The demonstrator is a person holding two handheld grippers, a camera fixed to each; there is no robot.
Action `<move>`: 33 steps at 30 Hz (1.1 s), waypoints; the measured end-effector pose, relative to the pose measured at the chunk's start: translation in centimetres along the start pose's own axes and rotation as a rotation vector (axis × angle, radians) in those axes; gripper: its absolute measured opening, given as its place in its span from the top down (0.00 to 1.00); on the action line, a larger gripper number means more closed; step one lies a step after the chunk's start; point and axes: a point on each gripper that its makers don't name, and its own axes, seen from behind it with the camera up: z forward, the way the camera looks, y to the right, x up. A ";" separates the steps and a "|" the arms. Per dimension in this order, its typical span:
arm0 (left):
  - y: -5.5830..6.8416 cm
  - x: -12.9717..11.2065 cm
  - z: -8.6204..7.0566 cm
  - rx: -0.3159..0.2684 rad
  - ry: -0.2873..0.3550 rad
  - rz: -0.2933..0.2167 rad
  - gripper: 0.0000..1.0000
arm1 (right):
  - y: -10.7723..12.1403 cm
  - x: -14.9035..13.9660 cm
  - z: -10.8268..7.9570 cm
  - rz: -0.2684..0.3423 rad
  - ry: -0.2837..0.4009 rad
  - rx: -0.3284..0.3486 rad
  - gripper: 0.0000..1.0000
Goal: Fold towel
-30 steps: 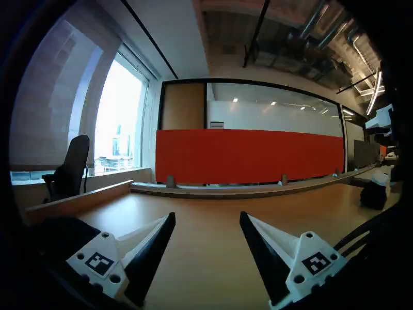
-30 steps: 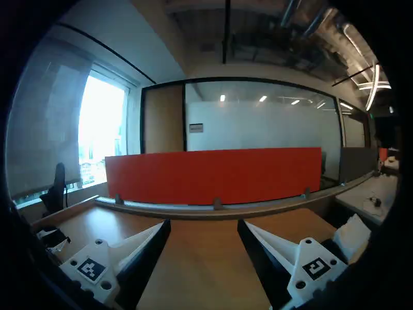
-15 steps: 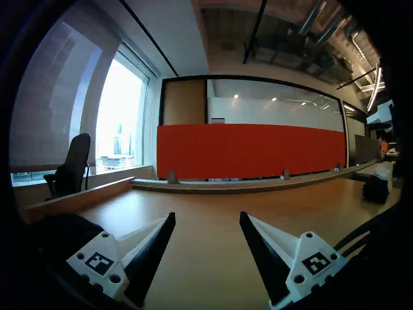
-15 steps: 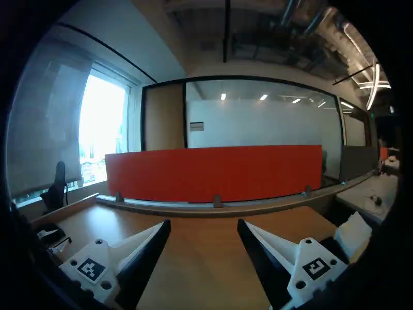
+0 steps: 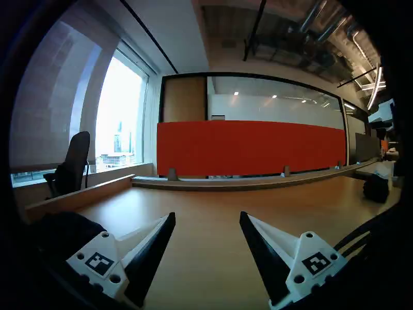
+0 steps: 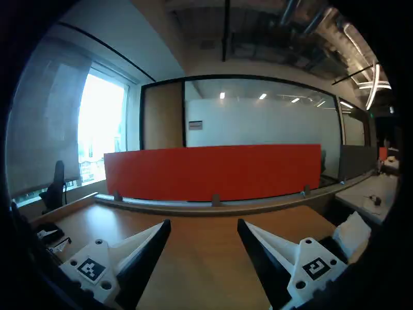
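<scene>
Wooden desk (image 5: 217,191) lies beneath left gripper (image 5: 206,214) and right gripper (image 6: 203,221), fingers (image 5: 149,248) spread apart.

orange-red divider panel (image 5: 251,148), tan wood desk (image 5: 289,202), black chair (image 5: 69,170), black-and-white left gripper (image 5: 207,214).

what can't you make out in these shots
- White thing, right gripper view: partly behind the right hand-held gripper and cut off by the edge; cannot tell if it is the towel.
- Dark lump, left gripper view: at the edge, too small to identify.
- Dark mass, left gripper view: in shadow behind the left hand-held gripper.
- Small items, right gripper view: too small to identify.
</scene>
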 end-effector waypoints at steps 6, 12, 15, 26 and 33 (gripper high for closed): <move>0.0 -0.2 0.0 0.000 0.000 0.001 0.08 | 0.3 0.0 0.1 -0.004 0.000 -0.008 0.00; 0.0 -0.3 0.1 0.000 0.000 0.002 0.07 | 1.4 0.6 0.1 -0.006 0.018 -0.026 0.00; 0.0 -0.3 0.1 0.001 0.000 0.002 0.06 | 2.2 1.1 0.1 -0.015 0.035 -0.039 0.00; 0.1 -0.4 0.1 0.000 0.000 0.002 0.06 | 5.4 1.8 -0.4 -0.003 0.080 -0.078 0.00; 0.1 -0.5 0.1 0.001 0.000 0.002 0.06 | 7.1 0.5 -0.5 0.016 0.091 -0.094 0.00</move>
